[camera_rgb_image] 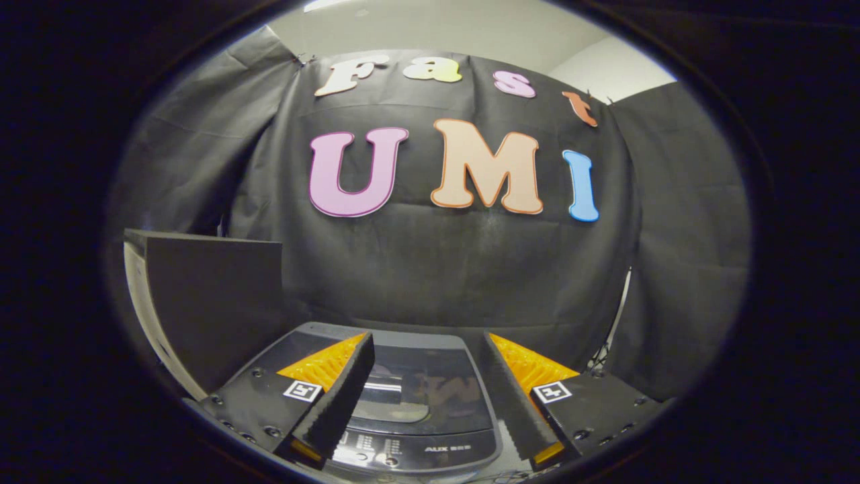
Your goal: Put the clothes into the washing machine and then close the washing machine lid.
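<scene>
I am looking down along the gripper, and its two fingers are standing wide apart with nothing between them but air; neither finger is touching anything. The left finger and the right finger are each angling inward from the bottom, and each is carrying a small square marker tag on its mount. The tool is hovering above the washing machine, tilted so that I am seeing more of the booth wall than of the machine top.

The washing machine is sitting directly below and between the fingers. Its glossy dark lid is lying flat and closed over the tub, showing reflections, and the control panel is running along the machine's near edge, just under the fingertips. I cannot tell from here whether any clothes are inside.

To the left of the washing machine a dark upright board with a pale edge is standing. Behind the washing machine the black cloth wall is hanging in folds, and above that cloth a strip of pale ceiling is showing.
</scene>
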The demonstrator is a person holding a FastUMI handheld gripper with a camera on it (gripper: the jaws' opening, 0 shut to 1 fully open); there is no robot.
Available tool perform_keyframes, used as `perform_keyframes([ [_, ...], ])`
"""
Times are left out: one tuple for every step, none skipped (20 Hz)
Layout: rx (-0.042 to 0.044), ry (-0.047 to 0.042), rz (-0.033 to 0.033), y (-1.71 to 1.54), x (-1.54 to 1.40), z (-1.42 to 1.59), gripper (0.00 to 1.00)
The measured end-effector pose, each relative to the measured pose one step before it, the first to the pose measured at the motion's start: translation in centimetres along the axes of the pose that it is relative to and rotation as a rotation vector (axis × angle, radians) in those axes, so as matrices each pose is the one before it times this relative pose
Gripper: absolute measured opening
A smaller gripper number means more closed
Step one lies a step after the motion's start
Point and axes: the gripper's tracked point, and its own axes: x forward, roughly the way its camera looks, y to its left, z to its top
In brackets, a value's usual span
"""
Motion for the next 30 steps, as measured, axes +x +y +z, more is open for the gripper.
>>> perform_keyframes([
  [-0.00894,-0.01123,0.00457,-0.186,-0.598,-0.308,0.98],
  [-0.00568,-0.00917,0.00214,-0.163,-0.446,-0.383,0.98],
  [-0.00466,-0.00566,0.00058,-0.284,-0.552,-0.497,0.98],
  [-0.00241,-0.00004,-0.00217,-0.444,-0.377,-0.567,0.98],
  [0.00267,0.00638,-0.00118,-0.249,-0.452,-0.631,0.98],
  [0.00894,0.01319,0.00002,-0.192,-0.517,-0.793,0.98],
  [0.01207,0.0119,0.0021,-0.188,-0.503,-0.669,0.98],
  [0.01327,0.00621,-0.00019,-0.164,-0.577,-0.519,0.98],
  [0.01341,0.00019,-0.00216,-0.193,-0.514,-0.377,0.98],
  [0.01236,-0.00157,-0.00247,-0.202,-0.496,-0.508,0.98],
  [0.00965,-0.00091,-0.00131,-0.237,-0.522,-0.508,0.98],
  [0.00638,-0.00148,0.00063,-0.161,-0.515,-0.488,0.98],
  [0.00426,0.00264,-0.00038,-0.152,-0.545,-0.543,0.98],
  [0.00541,0.01,-0.00351,-0.228,-0.526,-0.589,0.98],
  [0.00772,0.00902,0.00068,-0.169,-0.59,-0.76,0.98],
  [0.0085,0.00643,-0.00001,-0.081,-0.452,-0.536,0.98],
  [0.01157,0.00713,0.00022,-0.112,-0.492,-0.6,0.98],
  [0.0129,0.0084,-0.00036,-0.165,-0.427,-0.638,0.98],
  [0.01242,0.00622,-0.00447,-0.212,-0.304,-0.468,0.98],
  [0.01165,0.00523,-0.00549,-0.242,-0.358,-0.476,0.98],
  [0.01083,0.00491,-0.00306,-0.12,-0.258,-0.417,0.98],
  [0.00781,0.00286,-0.00169,-0.008,-0.208,-0.354,0.98],
  [0.00163,-0.00002,-0.00113,-0.018,-0.221,-0.256,0.98],
  [-0.00433,-0.00273,-0.00083,0.018,-0.122,-0.221,0.97],
  [-0.00797,-0.00021,0.00039,-0.018,-0.138,-0.195,0.96],
  [-0.00724,-0.00104,0.00256,0.082,-0.135,-0.2,0.96],
  [-0.00587,0.00266,0.00739,0.191,-0.073,-0.191,0.96],
  [-0.00025,-0.00167,0.00977,0.25,-0.155,-0.245,0.96],
  [0.00018,0.00729,0.00745,0.218,0.106,-0.3,0.96],
  [-0.00419,0.0137,0.0026,0.038,-0.057,-0.571,0.96],
])
